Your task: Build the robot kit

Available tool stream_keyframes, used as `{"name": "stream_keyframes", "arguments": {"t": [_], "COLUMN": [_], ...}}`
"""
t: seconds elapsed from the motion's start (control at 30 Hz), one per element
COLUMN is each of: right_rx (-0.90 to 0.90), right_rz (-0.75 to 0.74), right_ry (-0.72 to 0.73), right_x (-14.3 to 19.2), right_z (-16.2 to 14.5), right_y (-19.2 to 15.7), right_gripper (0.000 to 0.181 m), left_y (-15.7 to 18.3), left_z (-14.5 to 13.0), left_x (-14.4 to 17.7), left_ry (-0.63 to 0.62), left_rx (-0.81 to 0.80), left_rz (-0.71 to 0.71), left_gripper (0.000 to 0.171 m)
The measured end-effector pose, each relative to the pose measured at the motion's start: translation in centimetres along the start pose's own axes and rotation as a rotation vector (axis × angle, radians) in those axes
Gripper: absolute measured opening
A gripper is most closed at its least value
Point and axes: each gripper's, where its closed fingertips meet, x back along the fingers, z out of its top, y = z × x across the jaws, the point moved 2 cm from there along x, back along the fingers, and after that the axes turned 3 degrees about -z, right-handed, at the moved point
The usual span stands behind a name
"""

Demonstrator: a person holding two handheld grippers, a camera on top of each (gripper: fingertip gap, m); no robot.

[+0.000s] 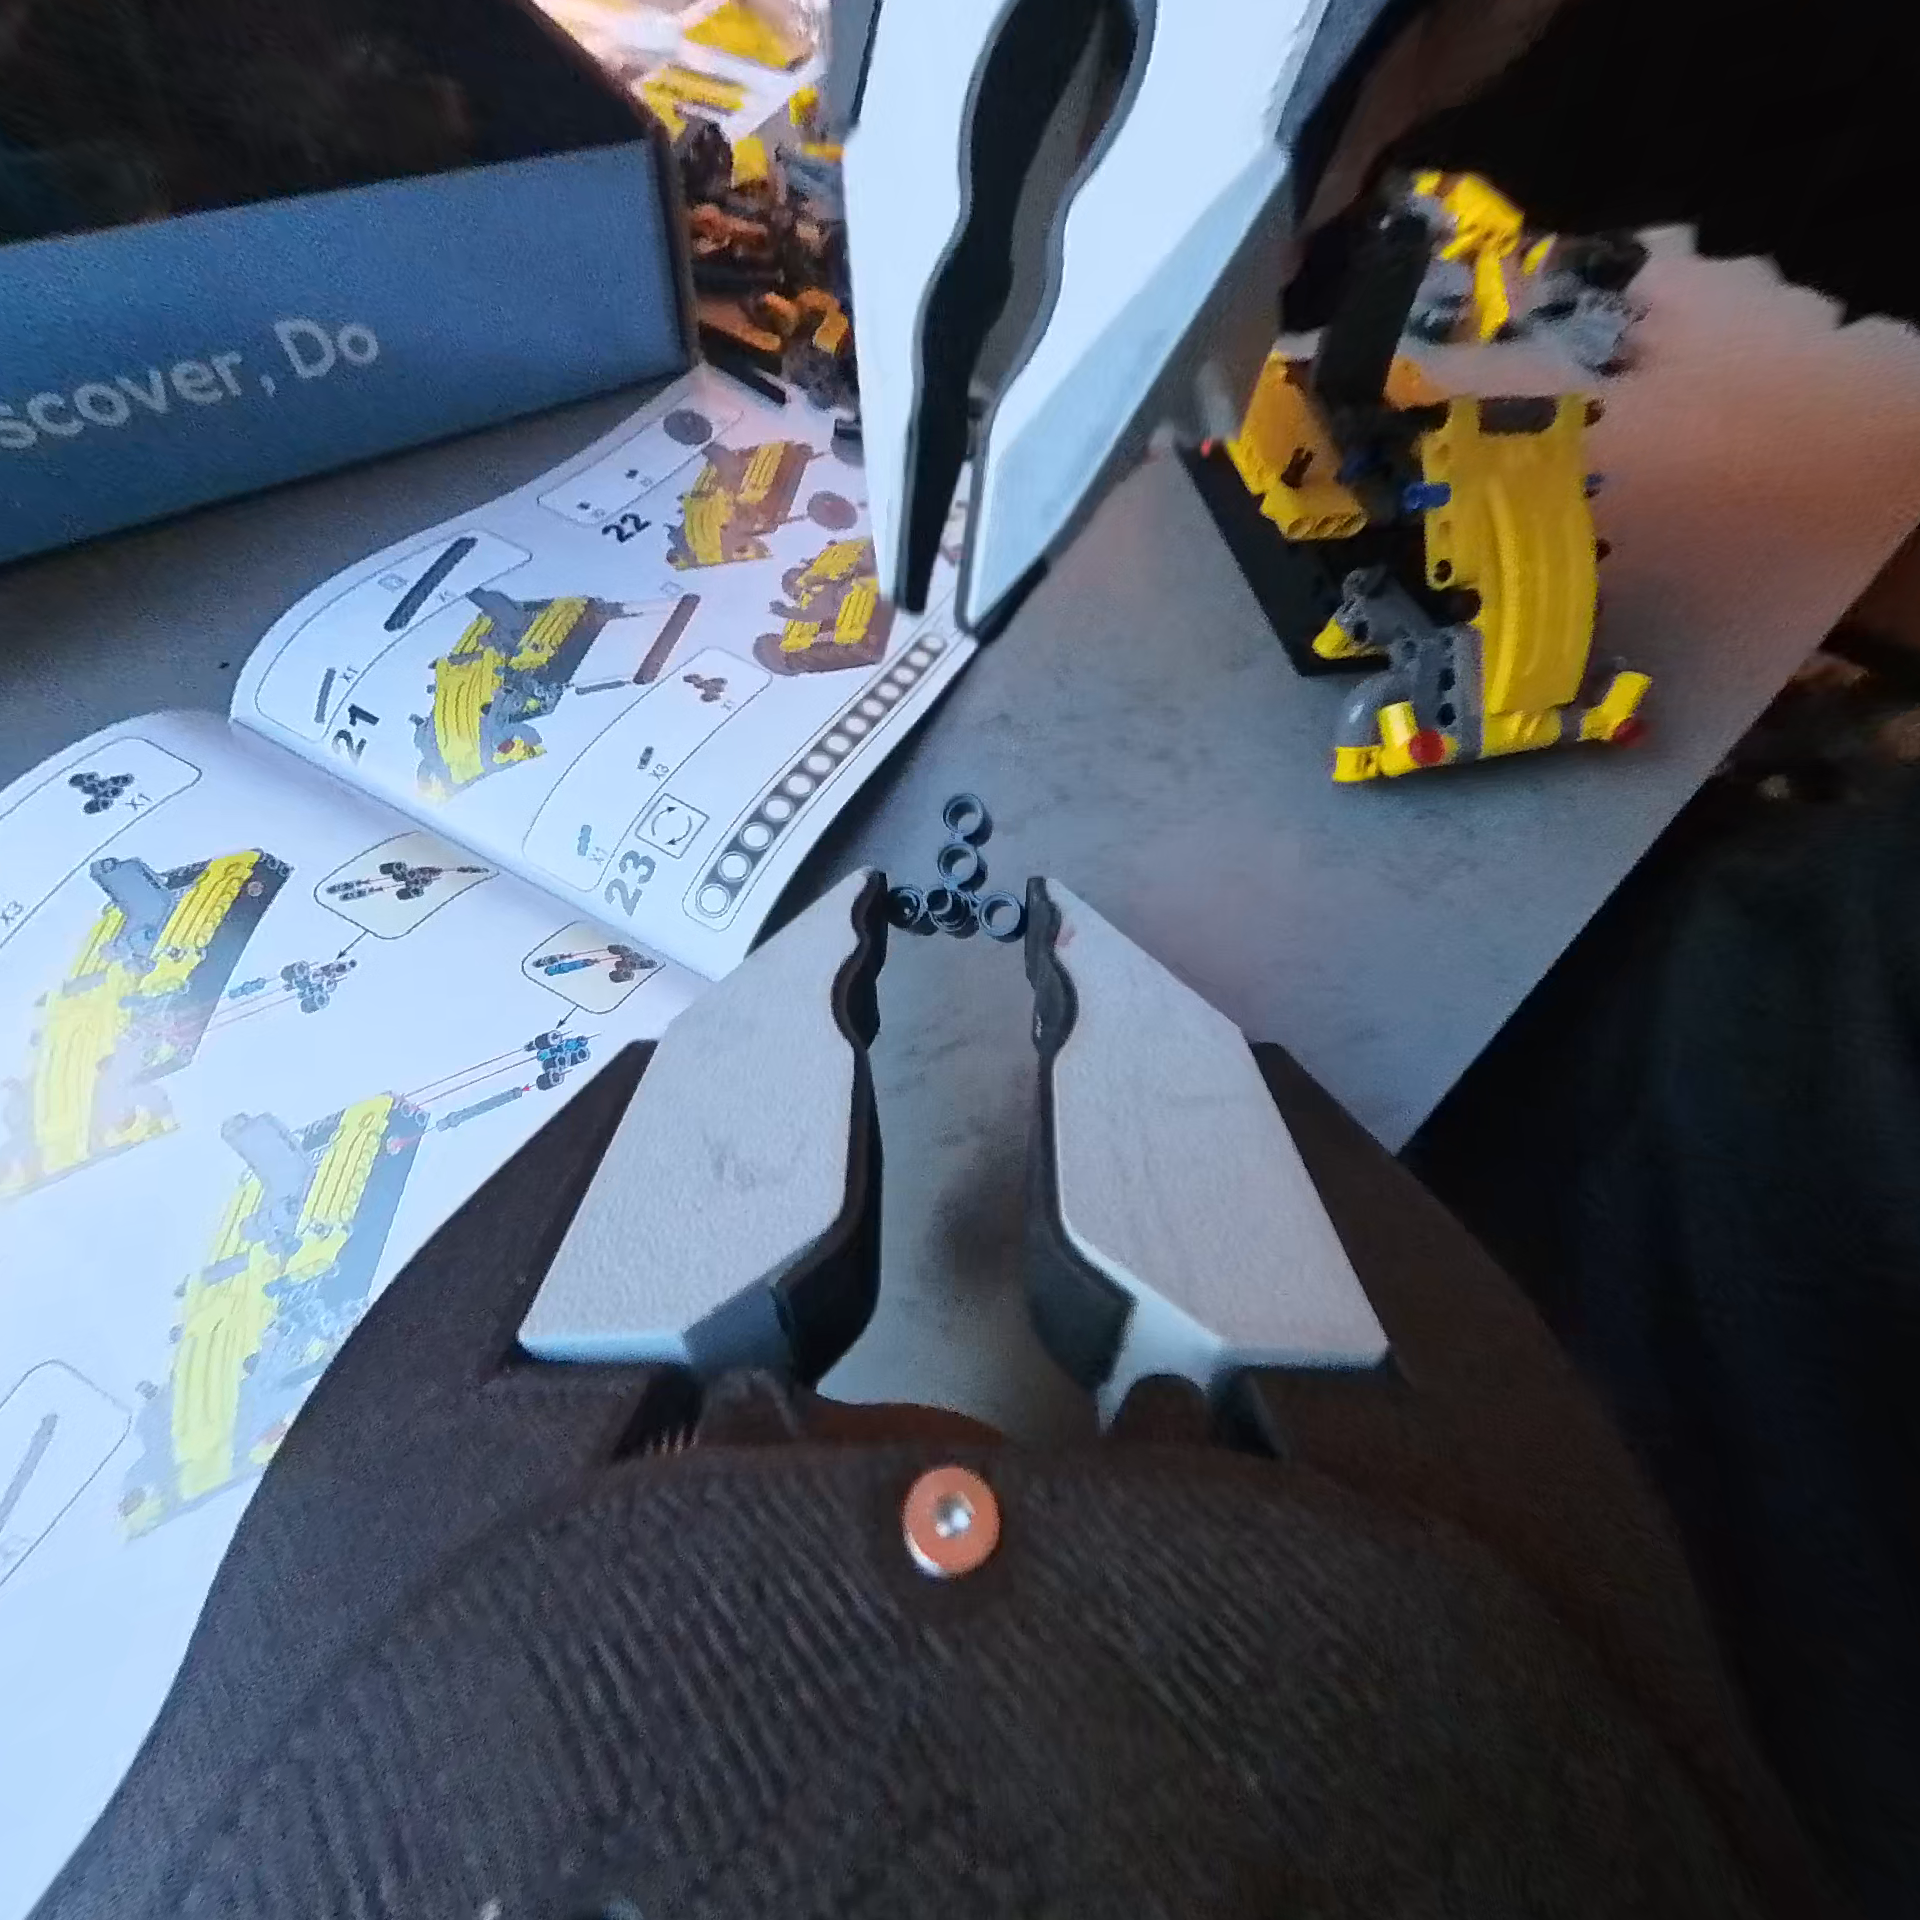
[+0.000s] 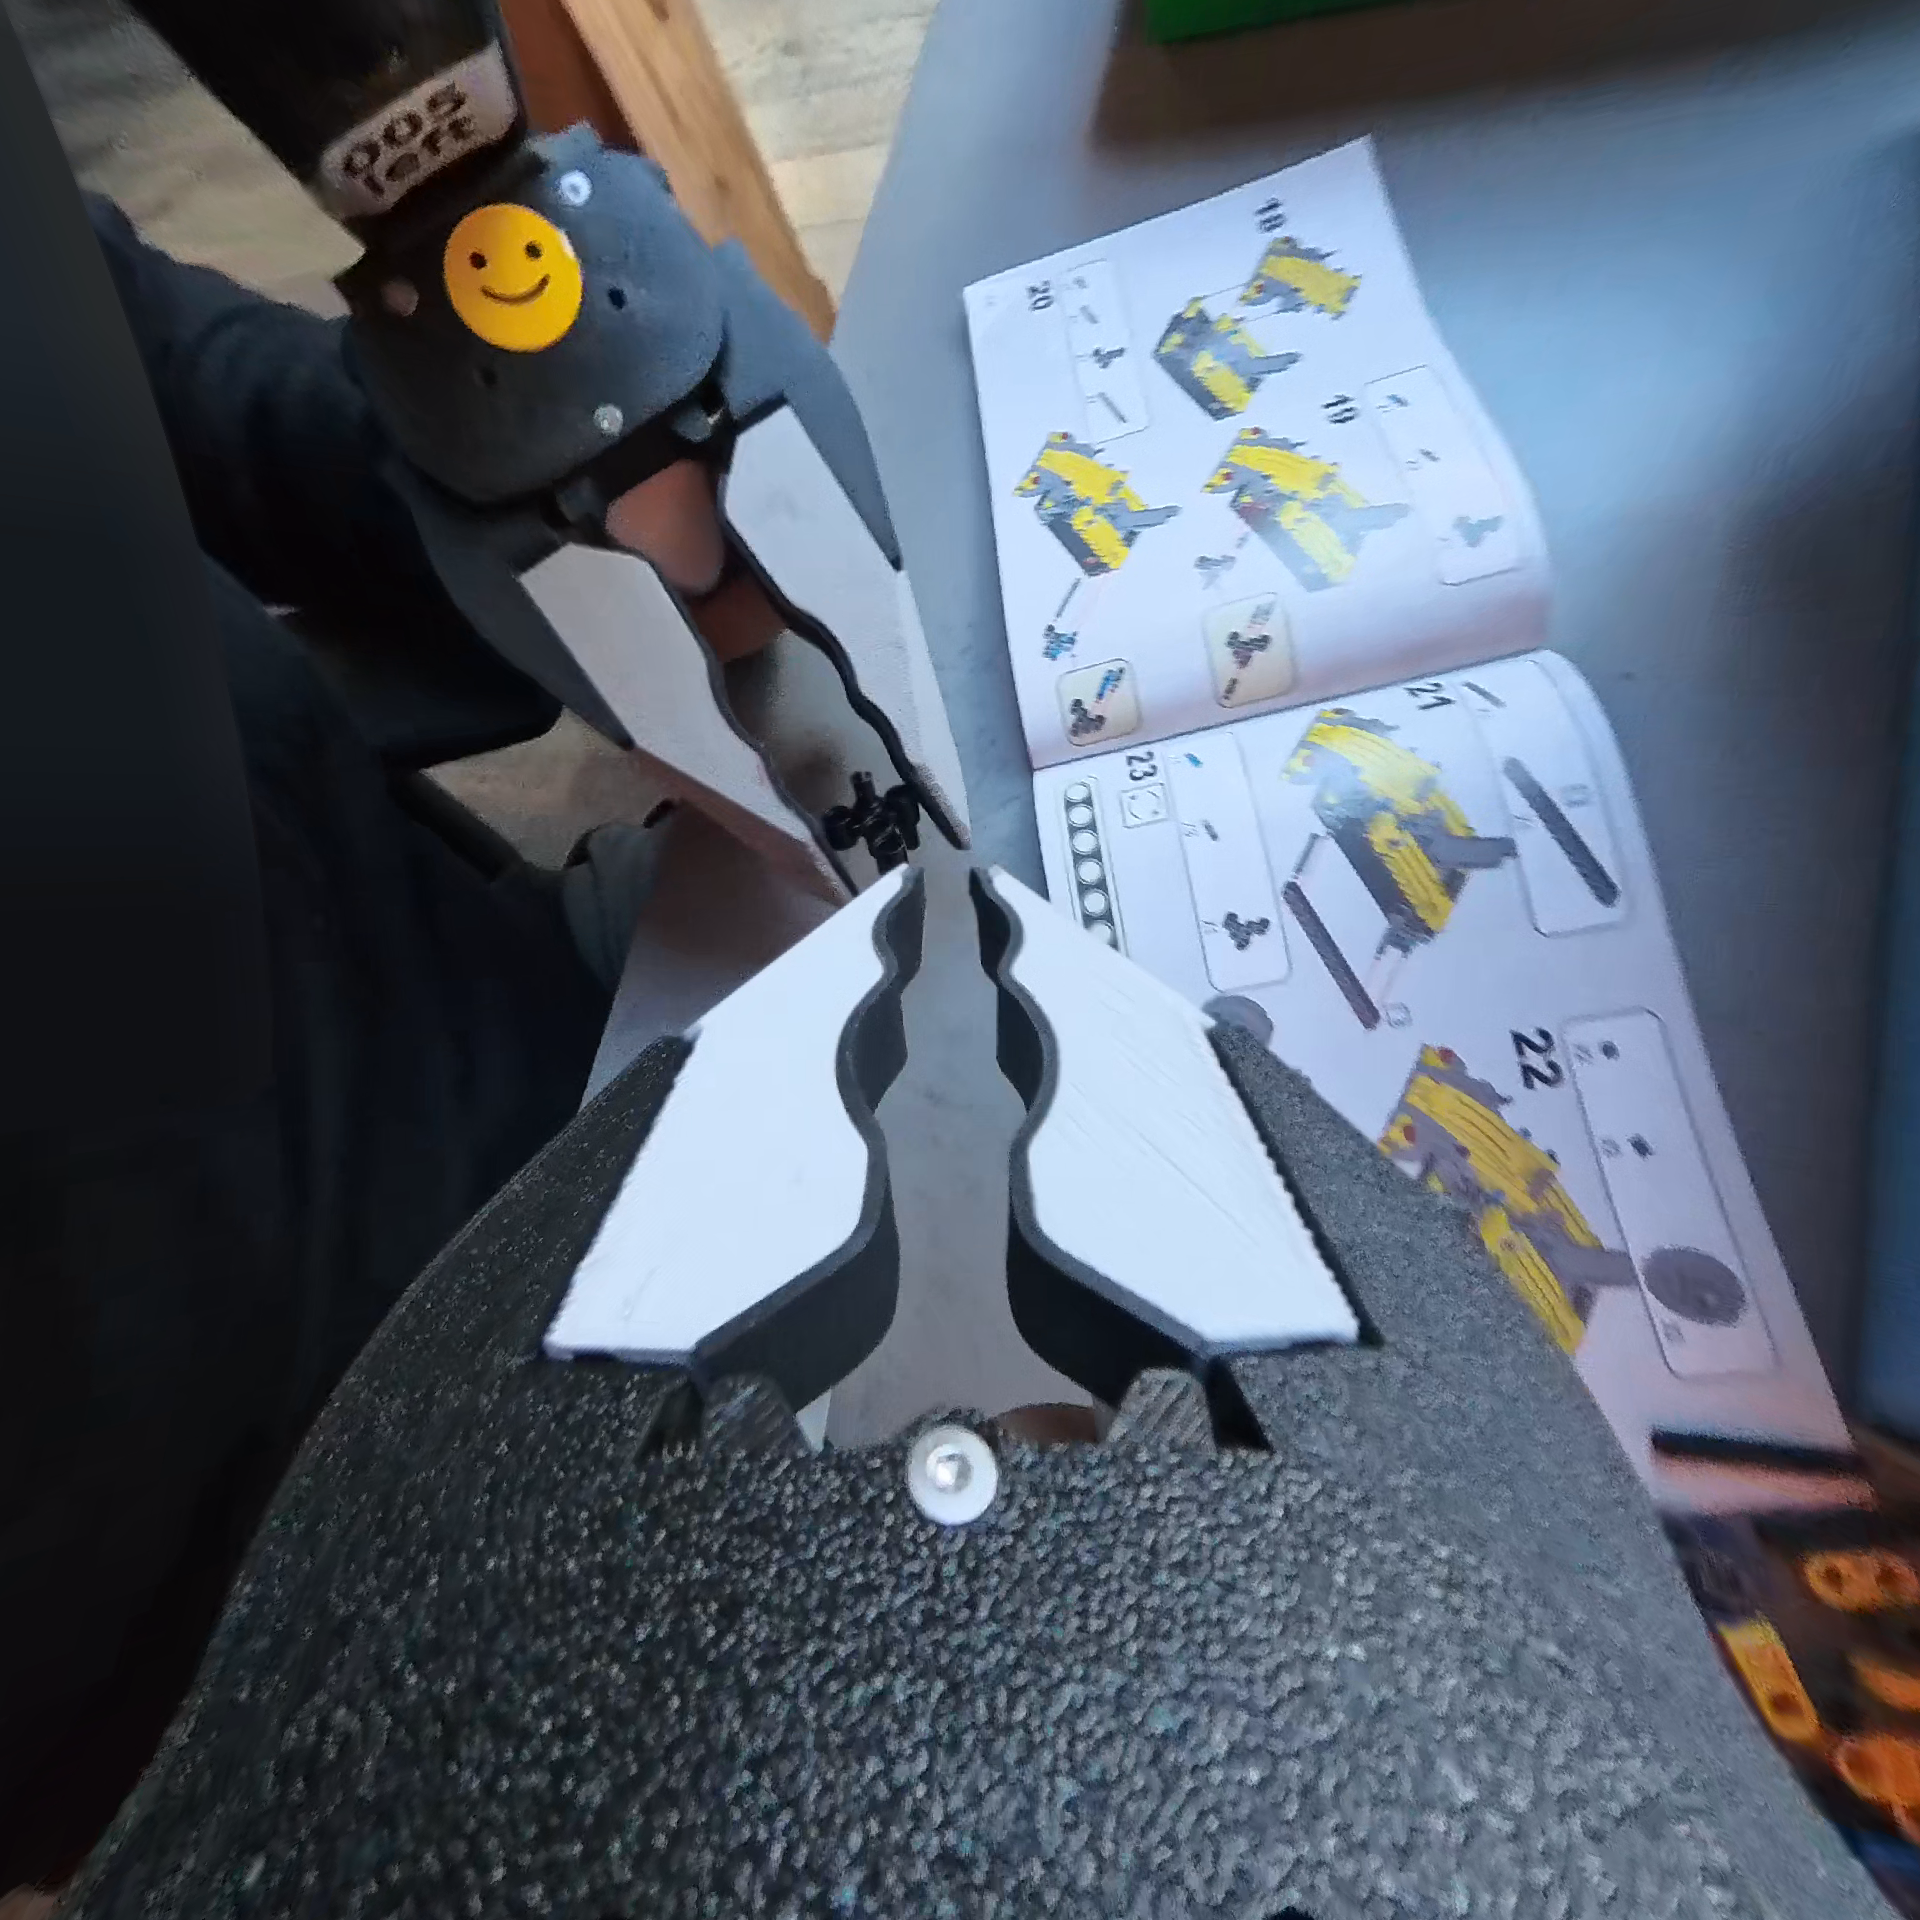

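Observation:
My left gripper [image 1: 956, 896] is shut on a small black connector piece [image 1: 961, 883] made of several joined rings, held by its tips just above the grey table [image 1: 1195, 831]. The right wrist view shows this gripper [image 2: 885, 831] from the front with the piece [image 2: 871, 821] between its tips. My right gripper [image 2: 948, 883] is empty, its jaws nearly together with a thin gap, tips pointing at the black piece a short way off. In the left wrist view it [image 1: 940, 608] hangs tips-down over the edge of an open instruction booklet [image 1: 468, 831].
A part-built yellow and grey brick model [image 1: 1455, 540] stands on the table at the right near its edge. A blue-grey box [image 1: 312, 343] and a pile of loose parts [image 1: 758, 260] lie behind the booklet [image 2: 1299, 520]. More parts [image 2: 1818, 1662] show at lower right. One gripper's finger ends stand about 5 cm off the other's.

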Motion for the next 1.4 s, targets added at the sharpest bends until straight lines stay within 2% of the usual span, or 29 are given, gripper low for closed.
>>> {"name": "stream_keyframes", "arguments": {"t": [0.2, 0.5, 0.63, 0.87, 1.0, 1.17, 1.27, 1.4], "right_rx": [-0.015, -0.063, -0.148, -0.266, -0.339, -0.415, -0.401, -0.349], "right_rz": [-0.111, -0.354, -0.431, -0.520, -0.646, -0.806, -0.841, -0.808], "right_ry": [0.068, 0.314, 0.366, 0.365, 0.354, 0.256, 0.239, 0.169], "right_x": [3.2, 11.9, 15.2, 17.9, 20.5, 23.2, 24.2, 23.6], "right_z": [-0.7, 0.1, -2.9, -10.0, -13.8, -19.5, -20.4, -20.1], "right_y": [-0.2, 0.9, 1.0, 0.1, 0.3, 0.7, 0.2, 0.7], "right_gripper": [0.009, 0.011, 0.013, 0.011, 0.011, 0.026, 0.029, 0.028], "left_y": [0.0, 1.6, 2.1, 2.4, 2.3, 2.5, 2.7, 2.5], "left_z": [-1.5, -1.3, -1.0, -0.8, -1.2, -1.1, -1.1, -1.3], "left_x": [-1.3, -2.3, -2.9, -3.2, -2.7, -2.9, -3.0, -2.8], "left_ry": [-0.172, -0.169, -0.191, -0.247, -0.247, -0.182, -0.186, -0.224], "left_rx": [-0.114, -0.075, -0.058, -0.069, -0.051, -0.012, -0.048, -0.063], "left_rz": [0.114, 0.143, 0.135, 0.125, 0.127, 0.128, 0.139, 0.095], "left_gripper": [0.024, 0.024, 0.026, 0.034, 0.042, 0.048, 0.050, 0.048]}}
